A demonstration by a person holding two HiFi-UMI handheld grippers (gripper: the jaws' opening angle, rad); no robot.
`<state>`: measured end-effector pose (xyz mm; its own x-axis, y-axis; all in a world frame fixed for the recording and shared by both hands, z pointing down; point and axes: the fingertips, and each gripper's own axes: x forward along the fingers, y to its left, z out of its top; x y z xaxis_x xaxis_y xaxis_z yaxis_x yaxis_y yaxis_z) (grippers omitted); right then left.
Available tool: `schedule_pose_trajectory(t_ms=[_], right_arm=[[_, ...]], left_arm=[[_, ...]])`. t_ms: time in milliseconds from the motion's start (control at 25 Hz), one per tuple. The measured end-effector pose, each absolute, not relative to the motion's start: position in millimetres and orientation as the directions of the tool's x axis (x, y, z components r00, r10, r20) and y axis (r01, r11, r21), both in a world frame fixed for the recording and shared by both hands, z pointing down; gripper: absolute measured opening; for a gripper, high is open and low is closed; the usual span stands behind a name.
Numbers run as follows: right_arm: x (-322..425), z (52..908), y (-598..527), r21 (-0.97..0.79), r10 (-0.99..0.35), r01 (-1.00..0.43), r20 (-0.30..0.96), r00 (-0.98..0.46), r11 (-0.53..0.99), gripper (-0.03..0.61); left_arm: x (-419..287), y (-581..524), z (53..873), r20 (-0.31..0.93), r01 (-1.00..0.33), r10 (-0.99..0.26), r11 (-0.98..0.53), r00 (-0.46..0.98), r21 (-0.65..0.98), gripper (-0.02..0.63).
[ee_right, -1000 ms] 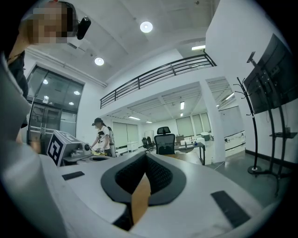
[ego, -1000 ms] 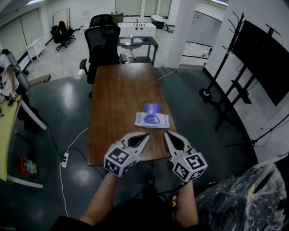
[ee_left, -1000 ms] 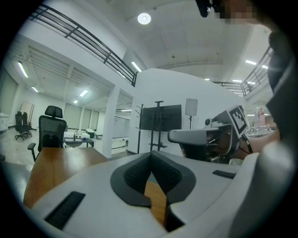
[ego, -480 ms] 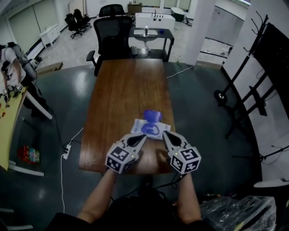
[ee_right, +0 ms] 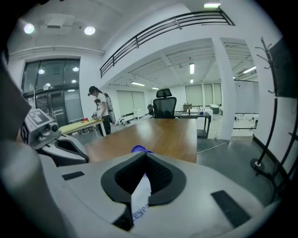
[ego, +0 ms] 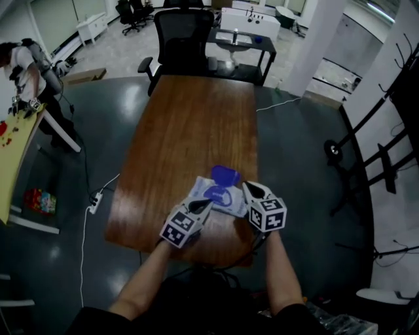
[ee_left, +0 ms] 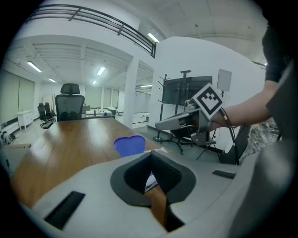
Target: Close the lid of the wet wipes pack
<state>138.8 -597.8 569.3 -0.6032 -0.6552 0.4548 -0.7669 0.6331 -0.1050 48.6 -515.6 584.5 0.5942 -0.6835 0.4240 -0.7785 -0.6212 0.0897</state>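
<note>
The long wooden surface [ego: 190, 124] carries the wet wipes pack [ego: 211, 196] near its close edge, lying flat with its purple lid [ego: 224, 175] flipped up at the far side, so the closing is not yet done. The left gripper [ego: 204, 207] and the right gripper [ego: 250, 190] hover low at either side of the pack's near end, each with jaws together on nothing and apparently clear of the lid. I judge the whole job remains: tip the lid over and press it down.

I'm looking at an open-plan office: a long wooden table [ego: 190, 124], a black swivel chair [ego: 183, 29] at its head, desks [ego: 245, 19] beyond, ceiling strip lights [ee_right: 192, 69].
</note>
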Motion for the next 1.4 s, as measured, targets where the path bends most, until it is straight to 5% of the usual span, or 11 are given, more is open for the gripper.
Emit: schedule_pose_trajectory(t_ms=[600,1040,1400], right_arm=[[135.6,644.7,-675.8,-0.102,-0.524,-0.671,0.543,-0.656,0.735,0.006],[94.1,592.8,-619.9,-0.063,-0.356,-0.431,0.461,-0.813,0.9,0.006],[67.3,611.9,-565.3,-0.098,-0.296,-0.394,0.505,-0.811,0.914,0.006]], left_arm=[[49.8,-523.0,641.2,0.482,-0.778,-0.644,-0.611,0.595,0.144,0.005],[50.8,-518.8,651.9,0.519,-0.79,-0.634,-0.595,0.574,0.146,0.005],[42.9,-504.1,645.4,0.508,-0.795,-0.645,-0.59,0.57,0.143,0.005]])
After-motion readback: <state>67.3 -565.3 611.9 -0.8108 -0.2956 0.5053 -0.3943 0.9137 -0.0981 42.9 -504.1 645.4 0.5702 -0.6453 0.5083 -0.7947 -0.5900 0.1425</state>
